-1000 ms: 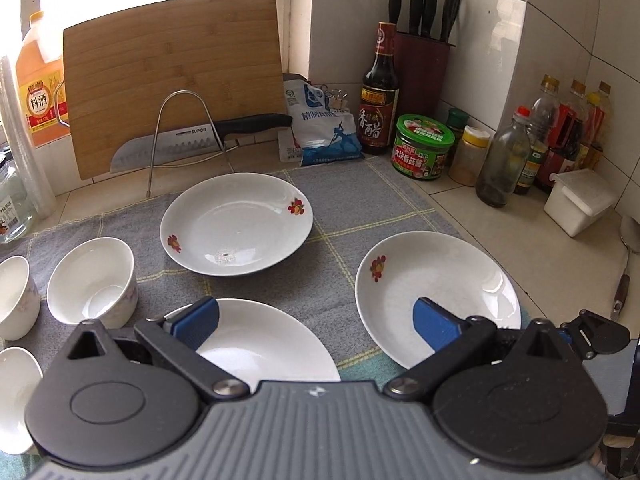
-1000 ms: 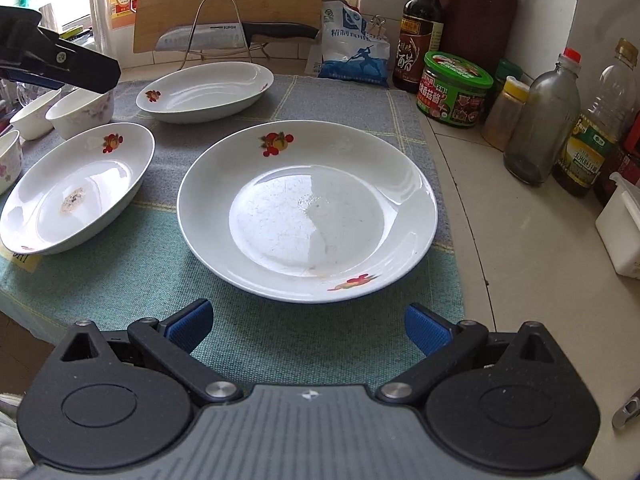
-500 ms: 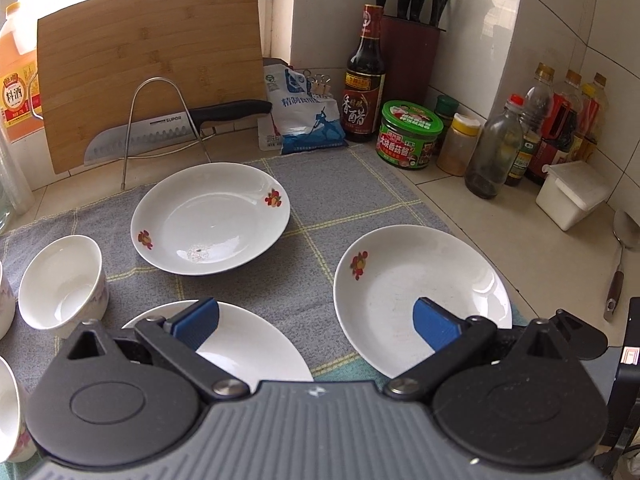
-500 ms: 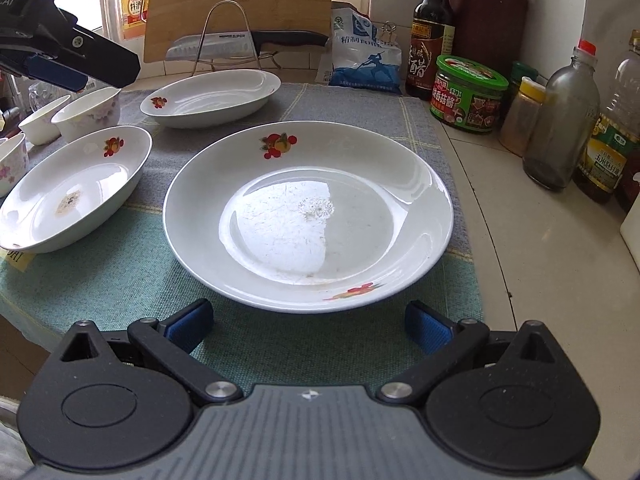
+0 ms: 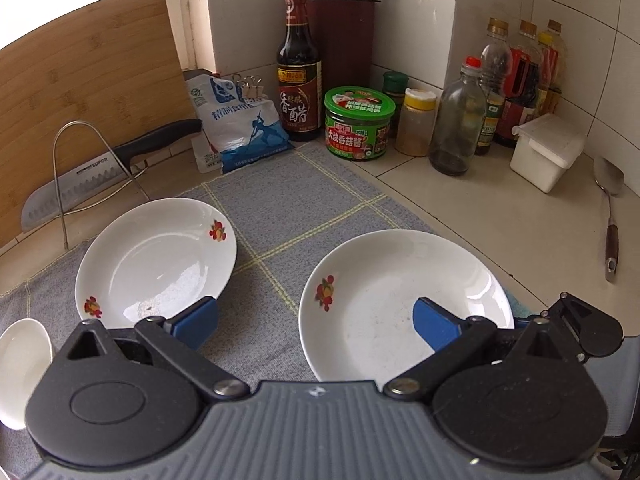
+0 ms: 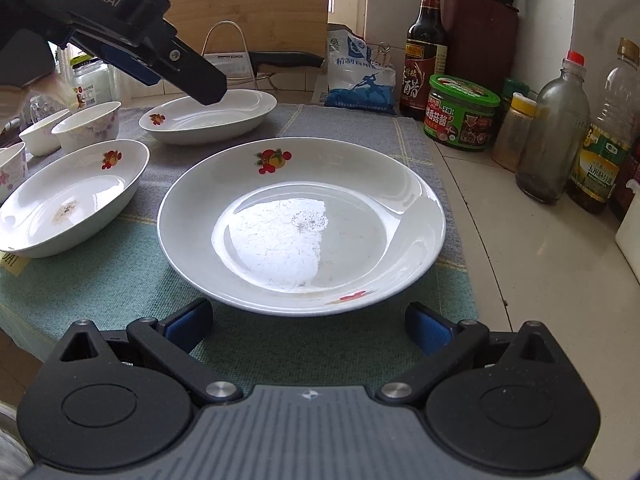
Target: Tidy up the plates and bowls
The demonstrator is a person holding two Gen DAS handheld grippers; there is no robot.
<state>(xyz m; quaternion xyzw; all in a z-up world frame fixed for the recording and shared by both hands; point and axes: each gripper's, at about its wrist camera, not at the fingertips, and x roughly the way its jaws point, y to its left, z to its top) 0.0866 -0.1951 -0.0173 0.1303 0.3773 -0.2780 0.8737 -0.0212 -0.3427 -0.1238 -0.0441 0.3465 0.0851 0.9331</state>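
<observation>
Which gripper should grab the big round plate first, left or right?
Right, probably. The right gripper is open, squared up just short of the big round plate's near rim. The left gripper, also open, hangs higher, between that plate and the far oval dish.

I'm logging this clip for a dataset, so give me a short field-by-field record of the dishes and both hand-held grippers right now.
plates: three white flowered ones on the cloth: near plate, left plate, far plate
bowls: small white bowls at left edge
left hand-held gripper: open, empty, above the plates
right hand-held gripper: open, empty, short of the near plate's front rim
stacking: none yet
</observation>
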